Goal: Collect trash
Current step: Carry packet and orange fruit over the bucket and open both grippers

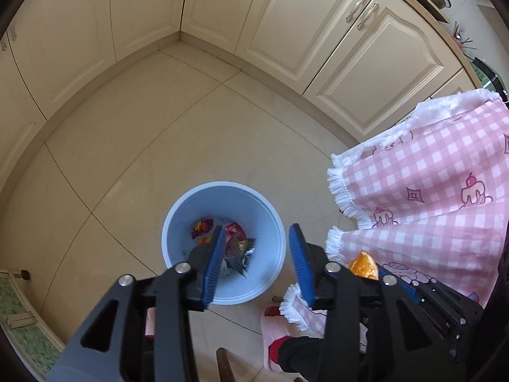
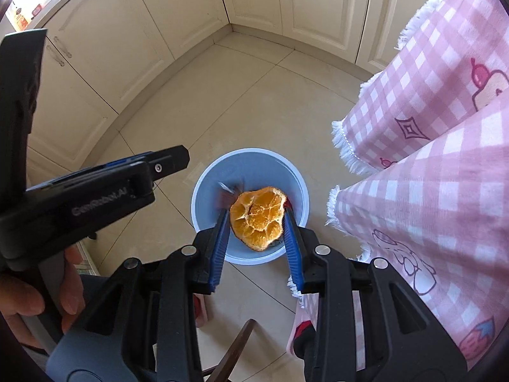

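A light blue bin [image 1: 268,222] stands on the tiled floor with several snack wrappers [image 1: 235,242] in its bottom. My left gripper [image 1: 257,238] is open and empty, held above the bin. My right gripper [image 2: 257,215] is shut on an orange peel [image 2: 257,219] and holds it directly over the bin [image 2: 206,187]. The peel also shows in the left wrist view [image 1: 364,265] at the right, beside the tablecloth. The left gripper's body [image 2: 95,187] shows at the left of the right wrist view.
A pink checked tablecloth [image 1: 429,187] with a white fringe hangs at the right, close to the bin, and also shows in the right wrist view [image 2: 445,159]. Cream cabinets [image 1: 318,25] line the far corner. A pink slipper [image 1: 273,334] and a dark chair leg [image 2: 235,347] are below.
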`<action>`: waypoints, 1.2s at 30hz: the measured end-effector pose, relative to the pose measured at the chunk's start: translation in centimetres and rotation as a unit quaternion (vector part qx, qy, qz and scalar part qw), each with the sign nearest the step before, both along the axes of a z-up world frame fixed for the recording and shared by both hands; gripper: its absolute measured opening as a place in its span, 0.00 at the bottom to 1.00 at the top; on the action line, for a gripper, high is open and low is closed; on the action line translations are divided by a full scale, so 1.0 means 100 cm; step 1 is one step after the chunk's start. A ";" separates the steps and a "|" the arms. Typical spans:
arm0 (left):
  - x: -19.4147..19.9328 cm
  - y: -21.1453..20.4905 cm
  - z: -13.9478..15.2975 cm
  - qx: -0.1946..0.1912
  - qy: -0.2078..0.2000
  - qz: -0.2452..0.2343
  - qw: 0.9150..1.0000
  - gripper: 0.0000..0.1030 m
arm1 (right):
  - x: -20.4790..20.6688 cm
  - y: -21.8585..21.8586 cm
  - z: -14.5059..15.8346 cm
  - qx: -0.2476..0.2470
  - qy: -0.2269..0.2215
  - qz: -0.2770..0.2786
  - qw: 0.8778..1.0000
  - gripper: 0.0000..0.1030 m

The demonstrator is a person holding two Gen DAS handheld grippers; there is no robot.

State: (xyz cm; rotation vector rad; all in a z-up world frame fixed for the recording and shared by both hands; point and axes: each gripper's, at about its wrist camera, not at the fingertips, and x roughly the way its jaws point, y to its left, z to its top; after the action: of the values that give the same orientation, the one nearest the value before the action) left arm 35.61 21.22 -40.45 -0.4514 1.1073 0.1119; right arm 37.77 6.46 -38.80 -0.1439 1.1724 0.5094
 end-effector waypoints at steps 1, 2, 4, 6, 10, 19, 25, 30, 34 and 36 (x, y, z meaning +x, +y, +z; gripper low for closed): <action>-0.002 0.001 -0.001 0.000 0.004 0.000 1.000 0.41 | 0.000 0.001 -0.001 0.000 0.001 0.000 1.000 0.32; -0.002 0.002 -0.002 -0.002 0.006 0.002 1.000 0.42 | 0.001 0.002 -0.003 -0.001 0.003 0.002 1.000 0.32; -0.005 0.007 -0.005 -0.005 0.011 0.010 1.000 0.45 | -0.001 0.004 -0.003 0.000 0.005 0.003 1.000 0.32; -0.012 0.014 -0.006 -0.011 0.015 0.020 1.000 0.46 | -0.001 0.007 -0.005 -0.001 0.006 0.005 1.000 0.32; -0.023 0.025 -0.006 -0.016 0.019 0.037 0.999 0.48 | -0.001 0.011 -0.009 0.000 0.008 0.009 1.000 0.33; -0.037 0.042 0.003 -0.021 0.009 0.057 0.998 0.49 | 0.005 0.028 0.002 0.011 -0.016 0.010 1.000 0.34; -0.045 0.049 0.022 -0.022 -0.010 0.066 0.998 0.52 | 0.008 0.033 0.024 0.027 -0.056 0.001 0.998 0.49; -0.051 0.048 0.037 -0.022 -0.024 0.067 0.997 0.53 | 0.002 0.030 0.038 0.032 -0.073 -0.003 0.997 0.50; -0.057 0.044 0.051 -0.023 -0.035 0.067 0.997 0.53 | -0.006 0.023 0.052 0.035 -0.082 -0.007 0.996 0.50; -0.061 0.041 0.057 -0.023 -0.041 0.067 0.997 0.53 | -0.012 0.019 0.062 0.037 -0.089 -0.009 0.995 0.50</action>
State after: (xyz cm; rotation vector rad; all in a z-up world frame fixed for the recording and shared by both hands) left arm 29.51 25.35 -34.77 -0.5657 1.0006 0.1841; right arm 36.55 8.39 -32.58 -0.1122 0.9785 0.5122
